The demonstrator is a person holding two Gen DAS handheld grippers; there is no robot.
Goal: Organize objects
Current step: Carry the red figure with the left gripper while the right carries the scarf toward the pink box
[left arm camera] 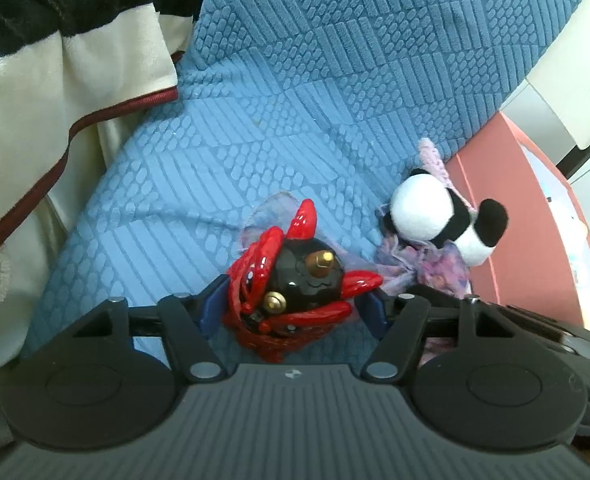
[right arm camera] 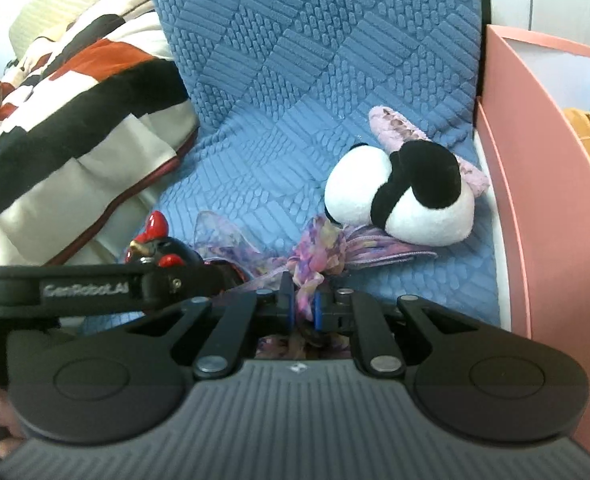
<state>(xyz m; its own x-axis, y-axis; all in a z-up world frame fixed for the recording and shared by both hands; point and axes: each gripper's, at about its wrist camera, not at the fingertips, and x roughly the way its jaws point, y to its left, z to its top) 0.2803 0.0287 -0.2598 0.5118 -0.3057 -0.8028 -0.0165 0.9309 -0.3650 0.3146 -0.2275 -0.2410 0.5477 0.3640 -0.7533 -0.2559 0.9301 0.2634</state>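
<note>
Grippers both down on blue textured sofa cover (left arm camera: 295, 80). Left gripper (left arm camera: 293, 308) has its blue pads (left arm camera: 215, 304) either side of glossy red-and-black figurine (left arm camera: 295, 284), which sits on the cover w/ pads at or just touching its flanks; can't tell if it's squeezed. Right gripper (right arm camera: 304, 306) jaws nearly together, pinching a bunch of purple floral scarf (right arm camera: 311, 264). Scarf trails across cover, one end under figurine, rest beneath panda plush (right arm camera: 399, 196), which lies on it near pink bin (right arm camera: 535, 140) at right. Striped blanket (right arm camera: 75, 120) heaped to the left
</note>
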